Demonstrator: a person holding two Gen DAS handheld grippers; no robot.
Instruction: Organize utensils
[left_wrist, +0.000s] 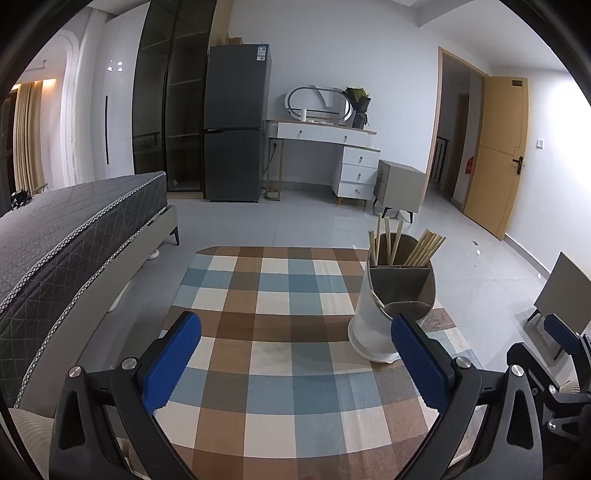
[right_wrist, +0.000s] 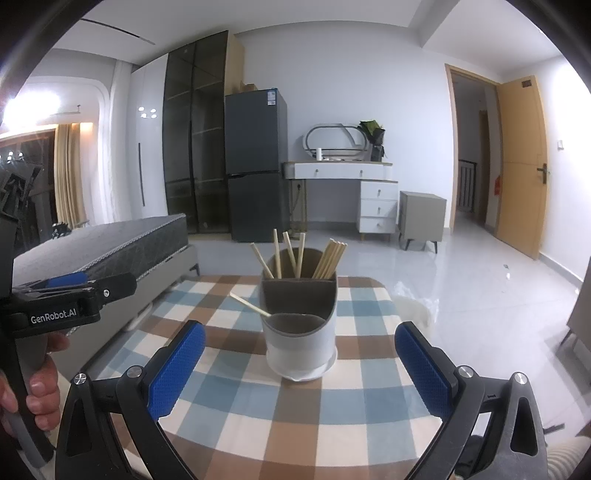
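Note:
A white and grey utensil holder (left_wrist: 384, 314) (right_wrist: 301, 332) stands upright on the checked tablecloth (left_wrist: 280, 354) (right_wrist: 258, 406). Wooden chopsticks (left_wrist: 406, 247) (right_wrist: 299, 256) stick up from its rear compartments. One chopstick (right_wrist: 251, 304) leans out of the front compartment to the left. My left gripper (left_wrist: 295, 363) is open with nothing between its blue pads; the holder sits just beyond its right finger. My right gripper (right_wrist: 301, 369) is open too, and the holder stands straight ahead between its fingers, a little beyond the tips.
A bed with a dark mattress (left_wrist: 74, 236) (right_wrist: 110, 243) lies to the left of the table. A fridge (left_wrist: 234, 129), a white dresser (left_wrist: 351, 162) and a grey nightstand (left_wrist: 399, 188) stand at the back wall. A hand (right_wrist: 40, 384) holds the left gripper's handle.

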